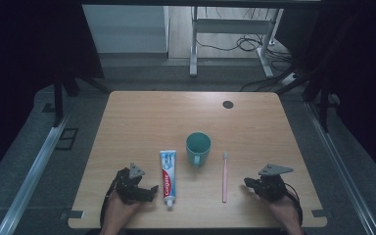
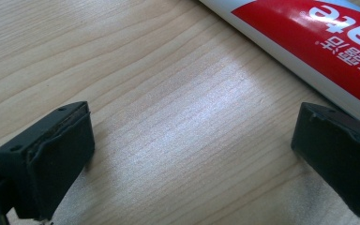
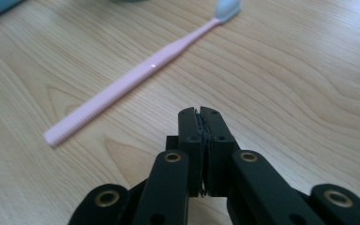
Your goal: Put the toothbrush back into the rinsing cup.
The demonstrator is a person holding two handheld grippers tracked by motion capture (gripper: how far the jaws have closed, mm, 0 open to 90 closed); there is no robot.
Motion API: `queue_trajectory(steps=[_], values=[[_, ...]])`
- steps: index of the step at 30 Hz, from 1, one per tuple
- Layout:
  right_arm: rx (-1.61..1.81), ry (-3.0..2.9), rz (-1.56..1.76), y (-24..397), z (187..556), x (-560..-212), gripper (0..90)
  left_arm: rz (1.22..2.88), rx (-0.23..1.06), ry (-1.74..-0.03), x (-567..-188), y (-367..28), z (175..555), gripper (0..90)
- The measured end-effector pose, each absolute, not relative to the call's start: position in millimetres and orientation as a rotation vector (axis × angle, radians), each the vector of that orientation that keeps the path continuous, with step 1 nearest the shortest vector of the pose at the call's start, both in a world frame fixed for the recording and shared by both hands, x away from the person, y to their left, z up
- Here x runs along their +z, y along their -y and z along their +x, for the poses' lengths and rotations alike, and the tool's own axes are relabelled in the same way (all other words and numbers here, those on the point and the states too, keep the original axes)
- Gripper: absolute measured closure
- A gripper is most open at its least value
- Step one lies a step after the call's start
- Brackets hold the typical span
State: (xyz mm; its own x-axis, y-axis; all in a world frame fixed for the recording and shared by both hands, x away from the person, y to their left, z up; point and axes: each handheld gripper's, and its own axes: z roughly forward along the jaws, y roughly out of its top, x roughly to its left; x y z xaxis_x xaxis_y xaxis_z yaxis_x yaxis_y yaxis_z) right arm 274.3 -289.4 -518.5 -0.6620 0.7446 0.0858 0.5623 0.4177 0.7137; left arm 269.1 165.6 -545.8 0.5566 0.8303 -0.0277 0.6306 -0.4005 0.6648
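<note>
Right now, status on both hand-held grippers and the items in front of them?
Left hand-held gripper open, beside toothpaste tube, not touching. Right hand-held gripper shut, empty, short of pink toothbrush. Green mug between them, farther back; nothing in the way.

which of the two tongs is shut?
The right tongs, beside the pink toothbrush: their jaws are pressed together with nothing between. The left tongs, by the toothpaste tube, stand wide open.
</note>
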Motion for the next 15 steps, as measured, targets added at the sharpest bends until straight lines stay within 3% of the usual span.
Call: queue_trajectory(steps=[15], values=[[1.129, -2.479, 1.06, 264, 280, -515, 88.7, 2.161, 0.41, -1.167, -546, -166, 269, 0.0]])
